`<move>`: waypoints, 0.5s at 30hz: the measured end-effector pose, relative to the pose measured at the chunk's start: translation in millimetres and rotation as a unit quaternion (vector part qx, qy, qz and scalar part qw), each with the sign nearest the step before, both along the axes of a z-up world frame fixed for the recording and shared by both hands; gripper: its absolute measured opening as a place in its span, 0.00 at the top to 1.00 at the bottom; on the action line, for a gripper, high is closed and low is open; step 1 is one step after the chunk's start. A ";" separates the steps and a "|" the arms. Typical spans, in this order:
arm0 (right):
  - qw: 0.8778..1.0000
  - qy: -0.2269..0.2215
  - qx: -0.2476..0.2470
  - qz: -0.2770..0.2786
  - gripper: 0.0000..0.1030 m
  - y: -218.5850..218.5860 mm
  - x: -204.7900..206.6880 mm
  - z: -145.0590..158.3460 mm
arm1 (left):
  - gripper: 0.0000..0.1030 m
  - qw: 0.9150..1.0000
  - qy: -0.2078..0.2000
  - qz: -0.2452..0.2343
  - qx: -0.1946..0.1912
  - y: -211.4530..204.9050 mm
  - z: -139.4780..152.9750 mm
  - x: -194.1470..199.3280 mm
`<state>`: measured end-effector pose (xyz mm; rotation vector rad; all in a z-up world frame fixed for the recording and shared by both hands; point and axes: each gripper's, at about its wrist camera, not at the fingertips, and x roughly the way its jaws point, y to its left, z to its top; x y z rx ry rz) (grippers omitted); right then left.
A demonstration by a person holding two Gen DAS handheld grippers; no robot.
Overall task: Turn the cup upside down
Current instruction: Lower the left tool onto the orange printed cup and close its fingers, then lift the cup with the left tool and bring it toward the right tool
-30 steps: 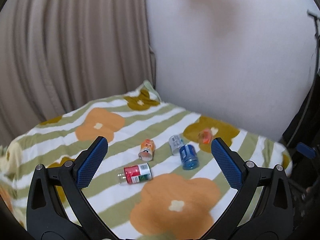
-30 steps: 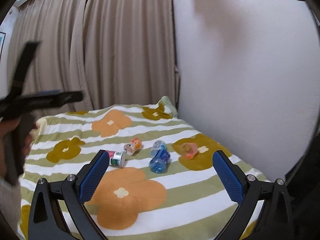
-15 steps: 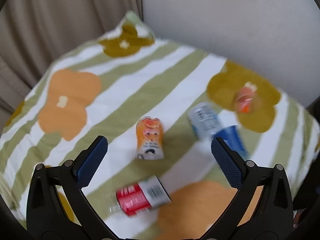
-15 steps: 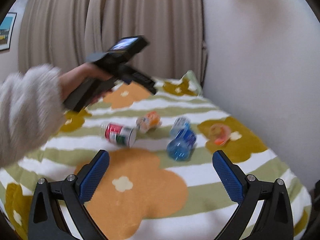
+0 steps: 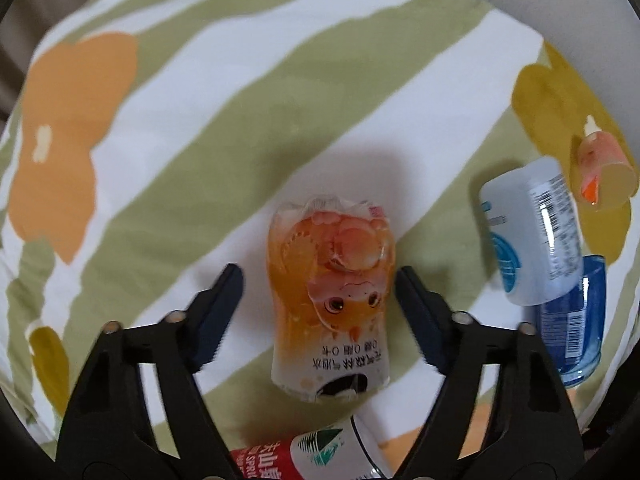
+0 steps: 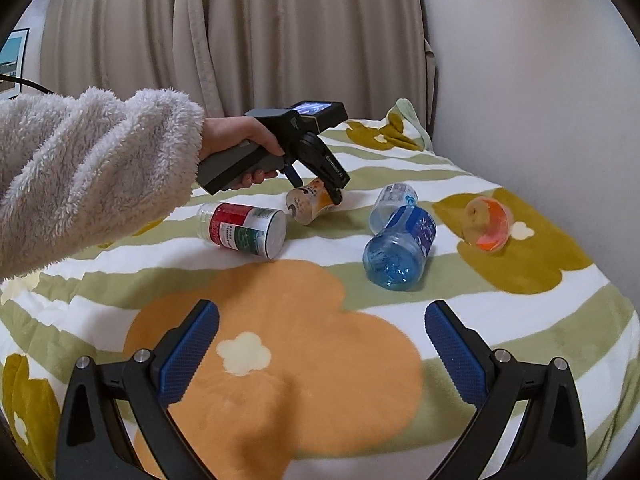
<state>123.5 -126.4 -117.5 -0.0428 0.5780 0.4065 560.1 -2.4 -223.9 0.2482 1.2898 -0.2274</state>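
Note:
An orange cartoon-printed cup (image 5: 332,296) lies on its side on the flowered blanket (image 5: 168,152), its white end toward the camera. My left gripper (image 5: 320,280) is open and straddles it: the right finger touches the cup's side, and a small gap shows at the left finger. In the right wrist view the same cup (image 6: 310,204) lies under the left gripper (image 6: 316,184), held by a hand with a fluffy sleeve (image 6: 80,168). My right gripper (image 6: 322,320) hovers open and empty over an orange flower print.
A red-labelled bottle (image 6: 242,230), a blue bottle (image 6: 400,248) and a clear white-labelled bottle (image 6: 392,200) lie on their sides nearby. A small translucent orange cup (image 6: 488,224) lies on an olive flower. A wall stands at the right and curtains behind.
The left gripper has dropped down onto the orange printed cup and its fingers have narrowed around it. The right gripper has come slightly nearer the blanket, still open.

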 end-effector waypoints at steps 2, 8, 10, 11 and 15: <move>1.000 0.003 0.006 0.000 0.00 -1.3 2.0 -1.4 | 0.46 1.000 0.016 0.001 -0.010 0.2 -5.4 0.5; 1.000 0.001 0.017 -0.003 0.00 -5.1 -0.2 5.9 | 0.47 1.000 0.010 -0.003 -0.011 -7.5 9.6 -15.0; 1.000 -0.003 0.020 -0.006 0.00 -6.6 -3.6 13.4 | 0.47 1.000 0.000 -0.014 -0.013 -13.9 29.7 -26.3; 1.000 -0.007 0.023 -0.008 0.00 -7.6 -6.2 18.8 | 0.47 1.000 -0.007 -0.018 -0.012 -16.5 40.4 -32.7; 0.999 -0.025 0.028 -0.018 0.00 -13.1 -23.3 44.3 | 0.47 0.998 -0.034 -0.052 -0.011 -28.1 97.1 -82.8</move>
